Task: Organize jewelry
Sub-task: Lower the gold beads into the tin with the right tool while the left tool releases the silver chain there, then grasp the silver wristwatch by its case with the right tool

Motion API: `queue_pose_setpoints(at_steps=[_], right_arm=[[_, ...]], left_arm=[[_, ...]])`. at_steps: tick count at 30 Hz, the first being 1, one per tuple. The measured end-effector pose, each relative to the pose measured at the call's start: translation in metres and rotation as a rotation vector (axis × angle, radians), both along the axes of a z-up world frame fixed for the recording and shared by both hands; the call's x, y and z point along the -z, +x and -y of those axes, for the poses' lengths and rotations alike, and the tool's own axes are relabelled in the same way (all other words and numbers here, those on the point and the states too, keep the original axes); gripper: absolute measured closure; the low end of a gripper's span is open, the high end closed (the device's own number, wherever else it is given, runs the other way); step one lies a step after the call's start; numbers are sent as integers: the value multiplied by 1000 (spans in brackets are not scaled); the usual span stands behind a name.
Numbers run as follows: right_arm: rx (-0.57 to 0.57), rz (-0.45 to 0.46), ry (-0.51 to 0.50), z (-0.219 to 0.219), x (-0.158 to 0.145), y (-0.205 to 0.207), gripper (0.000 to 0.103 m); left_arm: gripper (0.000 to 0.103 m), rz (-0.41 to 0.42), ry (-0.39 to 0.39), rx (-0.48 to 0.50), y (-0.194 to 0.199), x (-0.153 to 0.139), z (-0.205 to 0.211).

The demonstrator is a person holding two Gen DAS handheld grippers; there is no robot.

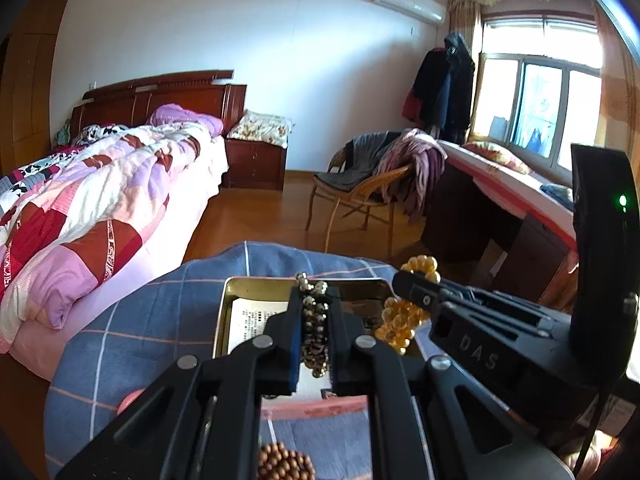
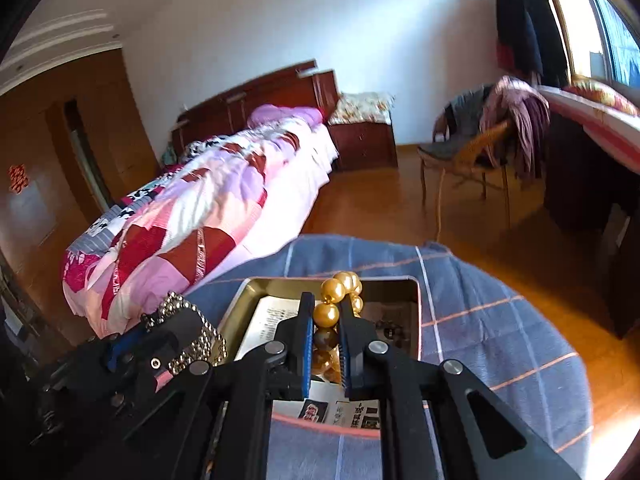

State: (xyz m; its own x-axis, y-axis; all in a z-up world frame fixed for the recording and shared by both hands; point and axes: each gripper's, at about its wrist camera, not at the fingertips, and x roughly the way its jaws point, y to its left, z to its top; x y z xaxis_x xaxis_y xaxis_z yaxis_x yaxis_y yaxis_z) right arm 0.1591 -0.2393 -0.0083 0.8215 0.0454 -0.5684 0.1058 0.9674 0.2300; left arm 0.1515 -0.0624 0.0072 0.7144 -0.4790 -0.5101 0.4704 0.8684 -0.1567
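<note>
Jewelry — small metallic bead strand point(image 1: 314, 320) clamped in left tool point(image 1: 314, 312), glossy round gold pearls point(image 2: 326, 320) clamped in right tool point(image 2: 326, 320) — above rectangular tin tray point(image 2: 416, 312) holding printed paper point(image 2: 272, 320).

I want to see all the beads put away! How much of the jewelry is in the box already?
Done: nothing clearly sits in the metal tin yet; only printed paper shows inside. In hand: the left tongs pinch a dark metallic bead string, the right tongs pinch a golden bead bracelet, both over the tin. Left: dropping these in, then the brown bead bracelet on the checked cloth.
</note>
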Motion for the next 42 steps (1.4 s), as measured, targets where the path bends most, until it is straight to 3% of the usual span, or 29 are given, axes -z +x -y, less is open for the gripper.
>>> queue_pose_setpoints(at_steps=[10, 11, 13, 14, 15, 18, 21, 26, 32, 38, 42], right_arm=[[7, -108, -33, 9, 41, 37, 92], [7, -118, -41, 9, 43, 39, 90], [5, -144, -63, 7, 45, 43, 73], [8, -150, -76, 7, 45, 44, 54], [26, -148, -93, 7, 45, 42, 50], [52, -129, -95, 15, 40, 37, 48], [58, -130, -50, 22, 36, 33, 45], [73, -113, -71, 16, 23, 15, 45], [80, -85, -82, 4, 9, -16, 37], [64, -83, -91, -14, 7, -57, 37], [66, -87, -103, -26, 12, -81, 36]], left_arm=[[92, -111, 55, -34, 37, 38, 16], [92, -126, 73, -41, 40, 43, 18], [91, -140, 110, -65, 42, 47, 22], [82, -151, 121, -85, 42, 50, 21], [77, -167, 125, -103, 45, 51, 19], [31, -185, 108, -163, 48, 49, 6], [18, -161, 102, -196, 41, 42, -1], [5, -136, 115, -221, 27, 32, -10], [3, -134, 117, -245, 5, 25, -23], [2, -109, 184, -268, -37, 28, -39], [2, -116, 185, -279, -62, 34, -52]])
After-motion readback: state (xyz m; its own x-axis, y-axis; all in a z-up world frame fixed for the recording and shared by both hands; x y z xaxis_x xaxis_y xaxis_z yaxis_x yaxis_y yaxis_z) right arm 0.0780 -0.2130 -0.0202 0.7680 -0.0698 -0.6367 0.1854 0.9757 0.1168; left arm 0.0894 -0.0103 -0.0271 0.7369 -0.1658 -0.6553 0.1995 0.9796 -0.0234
